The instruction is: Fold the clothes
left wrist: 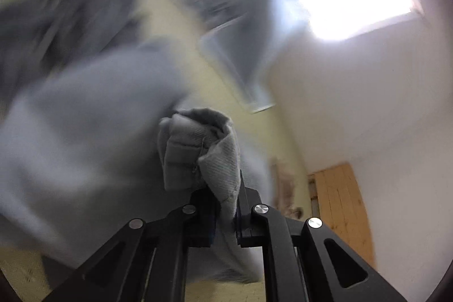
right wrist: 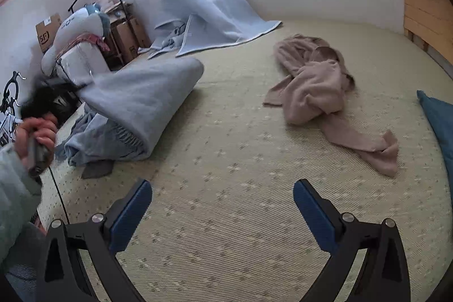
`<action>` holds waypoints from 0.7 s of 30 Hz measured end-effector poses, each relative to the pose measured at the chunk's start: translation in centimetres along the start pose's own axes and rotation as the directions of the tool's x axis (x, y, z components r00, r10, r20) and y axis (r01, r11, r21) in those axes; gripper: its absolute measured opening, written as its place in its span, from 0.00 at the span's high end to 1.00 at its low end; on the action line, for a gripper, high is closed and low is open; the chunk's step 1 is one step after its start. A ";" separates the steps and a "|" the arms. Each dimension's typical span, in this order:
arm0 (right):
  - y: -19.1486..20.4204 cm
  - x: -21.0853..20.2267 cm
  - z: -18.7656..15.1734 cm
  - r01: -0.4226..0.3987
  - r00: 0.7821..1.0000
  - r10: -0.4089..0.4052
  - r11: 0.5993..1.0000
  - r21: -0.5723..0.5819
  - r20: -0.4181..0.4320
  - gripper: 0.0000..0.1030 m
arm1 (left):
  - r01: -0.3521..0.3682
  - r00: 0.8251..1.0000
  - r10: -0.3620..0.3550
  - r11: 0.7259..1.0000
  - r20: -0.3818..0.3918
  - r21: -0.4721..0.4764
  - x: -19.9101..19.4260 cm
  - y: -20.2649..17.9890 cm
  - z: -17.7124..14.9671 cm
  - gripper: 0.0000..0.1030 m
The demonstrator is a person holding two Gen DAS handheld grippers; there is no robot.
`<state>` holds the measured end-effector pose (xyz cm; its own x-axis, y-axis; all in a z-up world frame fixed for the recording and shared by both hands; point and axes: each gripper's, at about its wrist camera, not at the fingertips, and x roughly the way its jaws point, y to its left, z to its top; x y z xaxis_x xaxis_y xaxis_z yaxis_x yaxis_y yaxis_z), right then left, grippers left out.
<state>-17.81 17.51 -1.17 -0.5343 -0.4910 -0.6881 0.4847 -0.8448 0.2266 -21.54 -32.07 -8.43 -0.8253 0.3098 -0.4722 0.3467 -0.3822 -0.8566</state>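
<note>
The left gripper (left wrist: 225,205) pinches a bunched corner of a soft grey-blue knit garment (right wrist: 136,104), draped at ten o'clock on the ribbed straw mat (right wrist: 226,217); the right gripper (right wrist: 222,205) gapes wide; a crumpled fuzzy beige garment (right wrist: 314,87) lies at one o'clock

Motion blur smears the grey garment (left wrist: 93,115) beyond its sharp pinched corner.
</note>
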 end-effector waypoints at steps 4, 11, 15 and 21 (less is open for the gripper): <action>2.4 1.3 -0.5 -0.019 0.999 0.019 1.000 -0.009 -0.026 0.01 | -0.002 1.000 0.002 1.000 0.007 0.022 -0.4 -0.1 1.1 0.91; 5.4 2.3 -0.3 -0.061 0.998 0.062 0.997 0.048 -0.024 0.01 | 0.034 0.997 -0.045 0.988 0.070 0.149 -2.0 -3.8 0.4 0.91; 6.6 3.0 0.2 -0.084 0.995 0.087 0.995 0.056 -0.048 0.01 | -0.076 0.997 0.077 0.996 -0.023 0.053 0.6 -0.8 0.5 0.85; 6.5 7.5 2.4 -0.211 0.969 0.231 0.960 0.183 -0.091 0.01 | -0.147 0.989 0.150 0.981 -0.016 0.125 0.1 -2.0 1.4 0.55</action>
<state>-20.33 7.82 -3.22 -0.3428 -0.6512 -0.6771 0.4511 -0.7464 0.4894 -22.94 -32.54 -6.46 -0.7565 0.2629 -0.5988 0.4059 -0.5291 -0.7452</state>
